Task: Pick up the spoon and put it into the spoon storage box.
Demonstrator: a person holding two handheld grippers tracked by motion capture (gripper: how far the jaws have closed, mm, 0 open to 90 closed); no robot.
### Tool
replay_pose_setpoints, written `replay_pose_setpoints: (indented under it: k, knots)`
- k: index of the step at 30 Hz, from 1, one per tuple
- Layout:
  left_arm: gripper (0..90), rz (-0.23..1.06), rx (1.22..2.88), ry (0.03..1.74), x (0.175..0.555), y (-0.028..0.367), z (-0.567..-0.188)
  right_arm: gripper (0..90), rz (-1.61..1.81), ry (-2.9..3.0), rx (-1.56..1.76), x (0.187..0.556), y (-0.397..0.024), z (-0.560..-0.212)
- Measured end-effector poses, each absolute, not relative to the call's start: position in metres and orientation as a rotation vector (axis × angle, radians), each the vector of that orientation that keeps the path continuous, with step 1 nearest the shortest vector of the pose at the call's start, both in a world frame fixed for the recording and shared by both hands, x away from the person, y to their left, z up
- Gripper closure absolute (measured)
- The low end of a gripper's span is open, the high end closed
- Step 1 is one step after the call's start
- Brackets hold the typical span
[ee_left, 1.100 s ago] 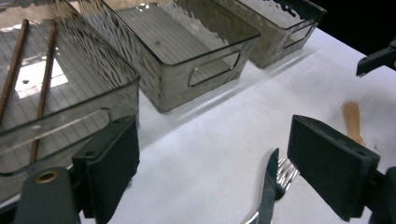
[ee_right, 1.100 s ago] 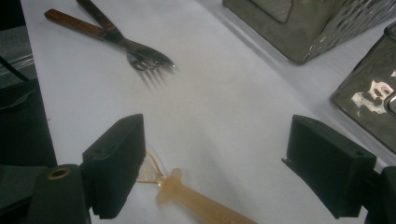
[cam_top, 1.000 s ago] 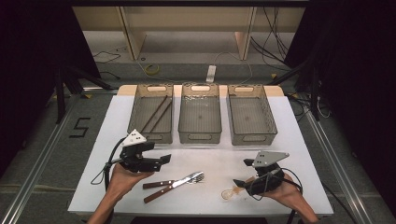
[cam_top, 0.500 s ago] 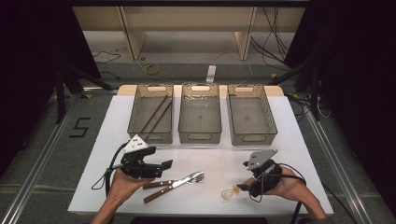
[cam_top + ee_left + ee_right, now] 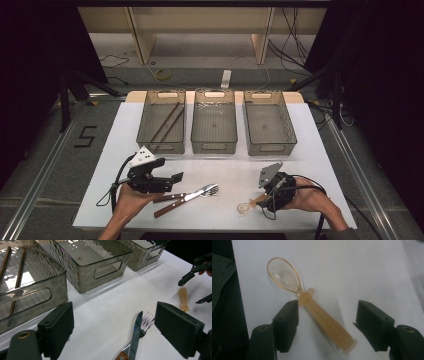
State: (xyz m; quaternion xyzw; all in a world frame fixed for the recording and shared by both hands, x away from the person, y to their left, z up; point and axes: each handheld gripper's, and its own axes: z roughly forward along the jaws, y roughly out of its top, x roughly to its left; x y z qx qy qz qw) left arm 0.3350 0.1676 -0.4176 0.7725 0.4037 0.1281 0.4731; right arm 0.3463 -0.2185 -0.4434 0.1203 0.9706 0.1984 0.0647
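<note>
Writing: raised letters run along the spoon (image 5: 312, 306) handle in the right gripper view, reading roughly "LUSN", too faint to be sure; a black "5" (image 5: 85, 136) is marked on the floor left of the counter (image 5: 320, 150).
Right gripper (image 5: 327, 325): its fingers (image 5: 287, 320) have just been closing and stand partly open, one on each side of the spoon handle; the left finger sits just at the handle's collar, the other stands off it, and no firm grip shows.
Left gripper (image 5: 113, 332): fingers (image 5: 58, 326) wide apart and holding nothing, poised above the knife (image 5: 135, 336) and fork (image 5: 145, 322).
Spoon: amber, see-through bowl with a darker rim, joined to a thick, cloudy, cylinder-shaped handle with a flared end; it lies flat on the white counter at the near right, bowl pointing away from the gripper.
Knife and fork: steel with brown wooden handles, lying crossed on the counter near the left gripper, well apart from the spoon.
Bins: three smoked, see-through plastic bins in a row at the far side; the left bin (image 5: 161, 128) holds two brown chopsticks (image 5: 167, 122), the middle bin (image 5: 214, 127) and the right bin (image 5: 268, 129) show bare floors.
</note>
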Motion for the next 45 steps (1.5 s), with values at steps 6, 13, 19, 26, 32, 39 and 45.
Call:
replay_pose_setpoints:
  k: [6,13,19,26,32,39,45]
  knots:
    - [15.5,0.314,1.896,0.992,0.336,0.168,-0.419,46.1,0.542,2.954,0.322,0.348,-0.215,-0.45]
    - [15.5,0.312,1.896,0.995,0.336,0.167,-0.419,54.9,0.431,2.984,0.302,0.347,-0.21,-0.457]
    - [15.5,0.319,1.905,0.991,0.336,0.167,-0.42,61.9,0.435,2.993,0.274,0.345,-0.211,-0.458]
    - [15.5,0.315,1.914,0.988,0.335,0.166,-0.42,76.3,0.424,3.006,0.176,0.341,-0.209,-0.457]
    - [15.5,0.31,1.913,0.99,0.335,0.166,-0.42,77.2,0.425,3.003,0.167,0.34,-0.209,-0.457]
    - [15.5,0.313,1.915,0.988,0.336,0.165,-0.421,77.5,0.541,2.958,0.214,0.341,-0.213,-0.45]
    - [15.5,0.315,1.916,0.988,0.336,0.165,-0.421,77.6,0.622,2.921,0.311,0.345,-0.215,-0.443]
